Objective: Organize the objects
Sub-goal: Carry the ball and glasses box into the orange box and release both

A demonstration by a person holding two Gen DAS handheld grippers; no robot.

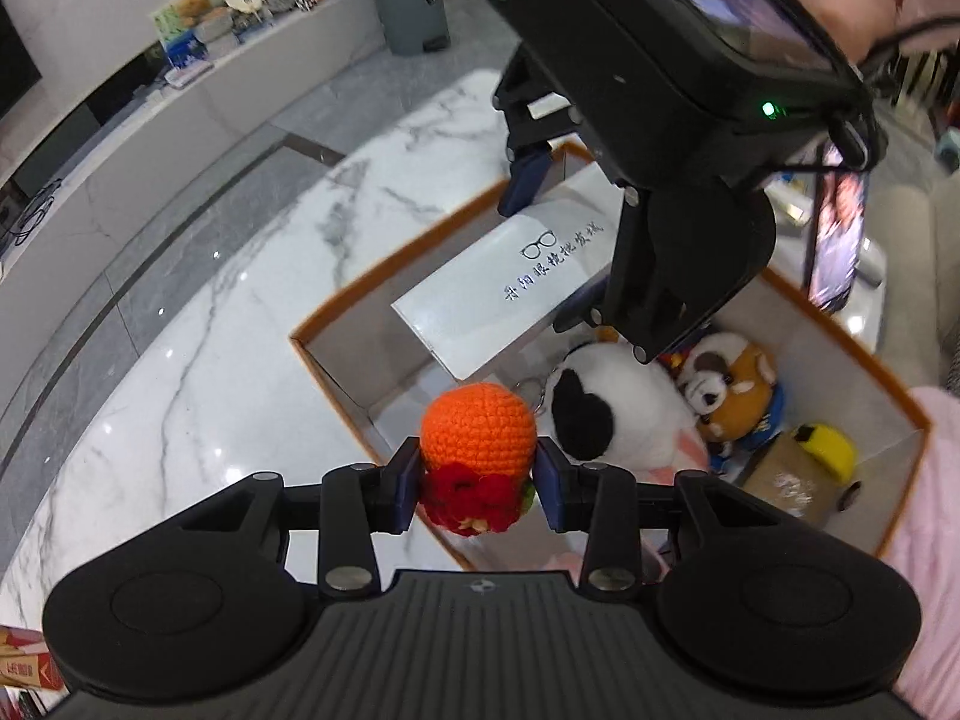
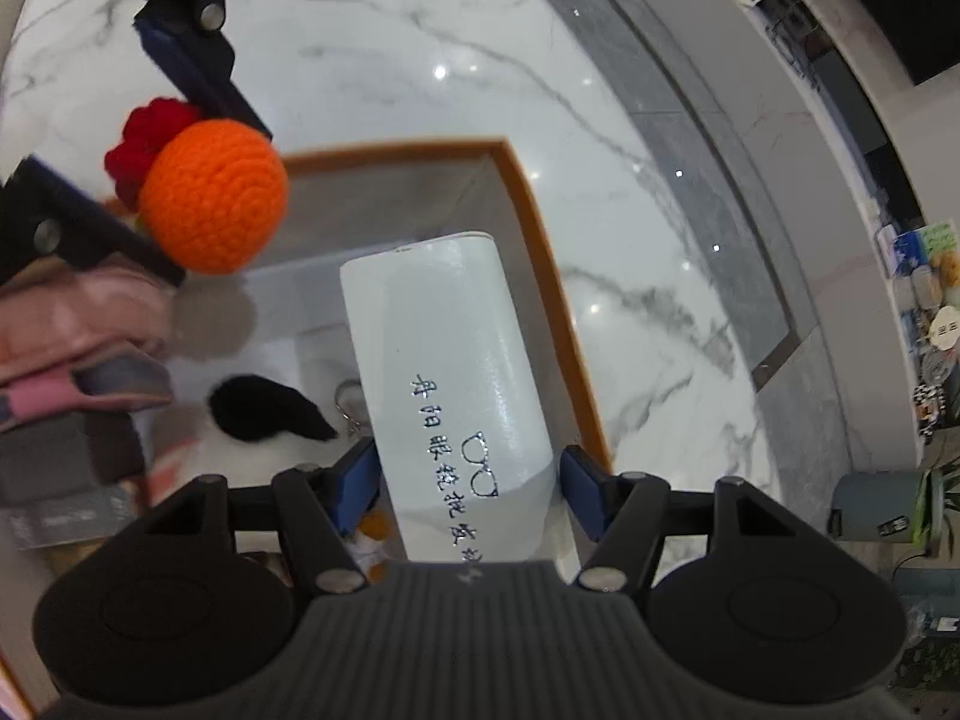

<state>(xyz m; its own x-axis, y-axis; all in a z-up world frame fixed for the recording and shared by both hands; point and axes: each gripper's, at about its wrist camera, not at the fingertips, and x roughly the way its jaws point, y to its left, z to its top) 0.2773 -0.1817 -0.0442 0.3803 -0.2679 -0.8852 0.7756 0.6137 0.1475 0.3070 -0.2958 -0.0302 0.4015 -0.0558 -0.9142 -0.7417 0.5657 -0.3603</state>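
My left gripper (image 1: 478, 480) is shut on an orange crochet ball (image 1: 477, 426) with a red knitted base, held over the near corner of an orange-rimmed white box (image 1: 420, 246). My right gripper (image 2: 469, 483) is shut on a white glasses case (image 2: 444, 360) with printed spectacles, held tilted above the same box (image 2: 540, 240). In the left wrist view the right gripper (image 1: 555, 243) comes in from the upper right with the case (image 1: 510, 294). The right wrist view shows the left gripper (image 2: 213, 198) and the ball (image 2: 216, 198) at upper left.
Inside the box lie a panda plush (image 1: 606, 414), a brown-and-white plush (image 1: 738, 390) and a yellow item (image 1: 828, 450). White marble surface (image 1: 210, 300) surrounds the box. A grey bin (image 1: 411, 6) and a cluttered ledge (image 1: 240, 6) stand beyond. A pink sleeve (image 1: 924, 510) borders the right.
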